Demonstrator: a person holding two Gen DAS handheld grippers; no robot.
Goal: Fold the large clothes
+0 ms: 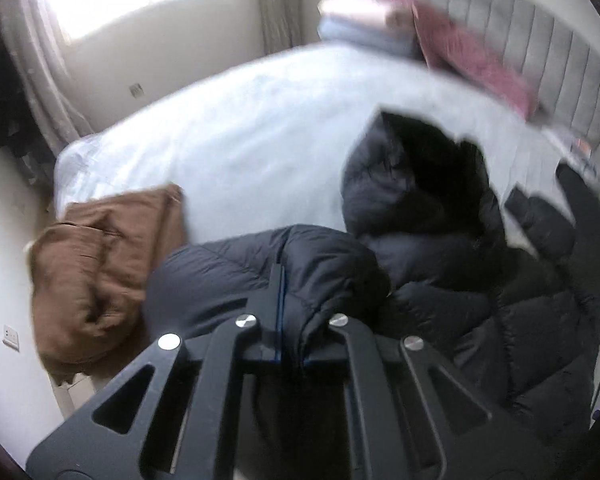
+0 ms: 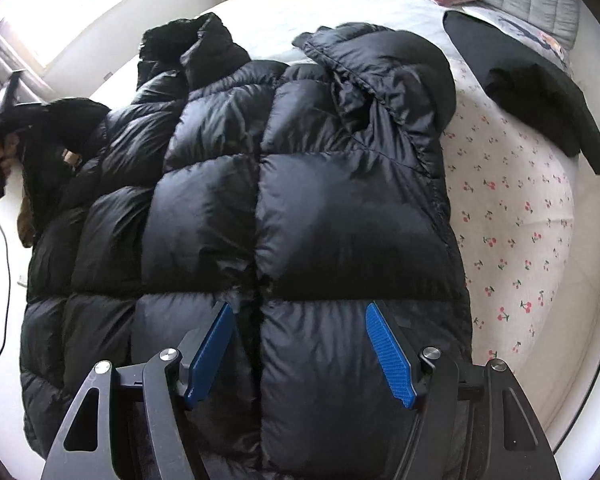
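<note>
A large black quilted puffer jacket (image 2: 300,208) lies spread on the bed, hood at the far end. My right gripper (image 2: 300,320) is open just above the jacket's near hem, blue pads (image 2: 388,356) wide apart, holding nothing. My left gripper (image 1: 286,276) is shut on a fold of the jacket's sleeve (image 1: 260,272) and holds it lifted at the jacket's left side. The jacket's body and hood (image 1: 420,184) show to the right in the left wrist view. The left gripper also shows in the right wrist view at the far left (image 2: 4,120), in a hand.
The bed (image 1: 240,132) has a pale sheet with a cherry print (image 2: 512,220). A brown garment (image 1: 100,272) lies at the bed's left corner. A black garment (image 2: 540,96) lies at the right. Pillows (image 1: 380,24) and a grey headboard (image 1: 540,52) are at the far end.
</note>
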